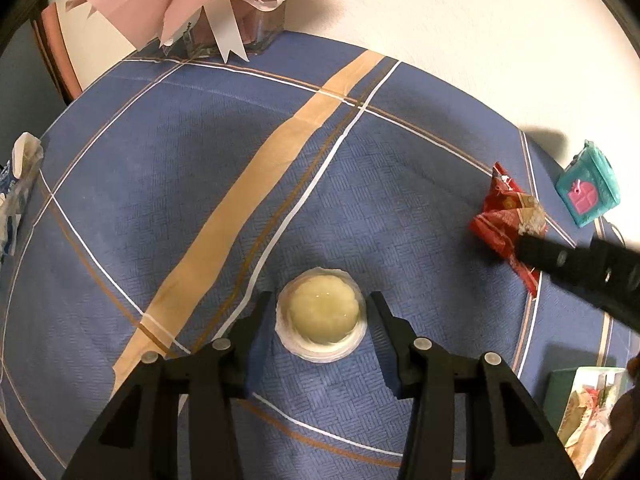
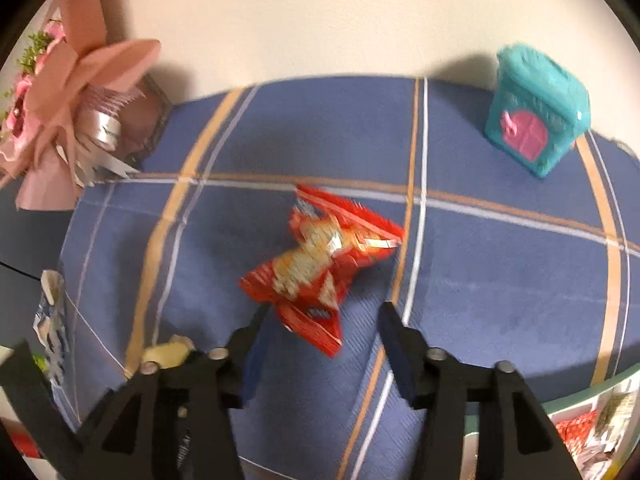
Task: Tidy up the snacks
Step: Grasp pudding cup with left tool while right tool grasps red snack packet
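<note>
**Two snacks bracketed, neither yet safely in hand**

The jelly cup [image 1: 321, 322], a pale yellow dome in a clear ruffled shell, sits on the blue checked tablecloth [image 1: 200, 184] directly between the fingers of the left gripper [image 1: 322, 312]. The pads stand just beside its rim on both sides; whether they already press on it I cannot tell, as the slim gaps may be only the shell's frill. To finish this grip well, close on the widest part of the cup, low near the flange, and squeeze gently (the thin plastic will likely buckle or pop out if pinched hard).

The red snack packet [image 2: 320, 264] lies crumpled on the cloth ahead of the right gripper [image 2: 322, 320]. Its lower tail reaches in between the fingers, but the tongs are spread wider than that tail and pinch nothing. The right wrist view is blurred, so the finer contact is unclear. A sound grasp would take the packet across its bunched middle, not the flimsy sealed end, which may slip or tear.

Further out, a teal toy house [image 2: 538, 114] stands near the wall, a pink bouquet [image 2: 60, 92] lies at the far left corner, and a green-rimmed box [image 2: 592, 404] holding other wrappers shows at the near right edge; that is probably where both snacks belong.
</note>
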`<state>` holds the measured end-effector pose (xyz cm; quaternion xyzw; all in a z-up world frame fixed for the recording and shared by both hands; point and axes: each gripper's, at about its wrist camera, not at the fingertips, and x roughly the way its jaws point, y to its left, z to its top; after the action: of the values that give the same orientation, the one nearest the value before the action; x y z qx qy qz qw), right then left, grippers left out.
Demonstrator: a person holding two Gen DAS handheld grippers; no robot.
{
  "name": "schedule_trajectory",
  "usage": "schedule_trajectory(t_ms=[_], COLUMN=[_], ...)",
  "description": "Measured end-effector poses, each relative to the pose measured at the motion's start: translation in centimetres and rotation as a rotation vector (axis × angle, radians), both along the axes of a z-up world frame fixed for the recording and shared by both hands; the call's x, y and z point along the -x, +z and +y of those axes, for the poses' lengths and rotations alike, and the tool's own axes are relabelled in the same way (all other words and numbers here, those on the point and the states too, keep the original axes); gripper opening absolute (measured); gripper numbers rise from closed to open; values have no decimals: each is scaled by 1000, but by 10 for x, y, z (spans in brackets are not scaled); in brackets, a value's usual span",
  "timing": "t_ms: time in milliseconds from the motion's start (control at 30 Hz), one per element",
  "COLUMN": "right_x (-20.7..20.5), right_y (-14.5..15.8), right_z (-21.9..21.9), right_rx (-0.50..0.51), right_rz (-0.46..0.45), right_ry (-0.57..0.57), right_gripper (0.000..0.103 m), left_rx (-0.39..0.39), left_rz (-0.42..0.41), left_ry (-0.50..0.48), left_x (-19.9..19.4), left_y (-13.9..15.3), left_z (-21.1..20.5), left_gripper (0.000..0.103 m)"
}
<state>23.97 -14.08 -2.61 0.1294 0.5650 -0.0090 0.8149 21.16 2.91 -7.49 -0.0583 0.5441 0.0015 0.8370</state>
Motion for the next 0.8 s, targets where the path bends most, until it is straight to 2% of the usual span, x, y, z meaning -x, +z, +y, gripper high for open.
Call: schedule_trajectory(t_ms=[100, 167, 433, 500, 800], right_x=[-9, -16, -39, -38, -1], right_y=[8, 7, -21, -26, -24], right_z=[7, 7, 8, 6, 0], right_rx=[53, 52, 44, 31, 33], right_rz=[-11, -1, 63, 71, 70], right_ry=[12, -7, -79, -88, -79], right_gripper=[60, 60, 59, 47, 45], left_rx=[-26, -24, -45, -44, -4], left_rz=[-11, -14, -24, -24, -18], left_ry=[3, 7, 8, 8, 0], left_x=[-3, -2, -4, -4, 2], left_y=[0, 2, 0, 0, 11], left_z=[1, 3, 2, 2, 1], left_gripper=[48, 48, 48, 48, 48])
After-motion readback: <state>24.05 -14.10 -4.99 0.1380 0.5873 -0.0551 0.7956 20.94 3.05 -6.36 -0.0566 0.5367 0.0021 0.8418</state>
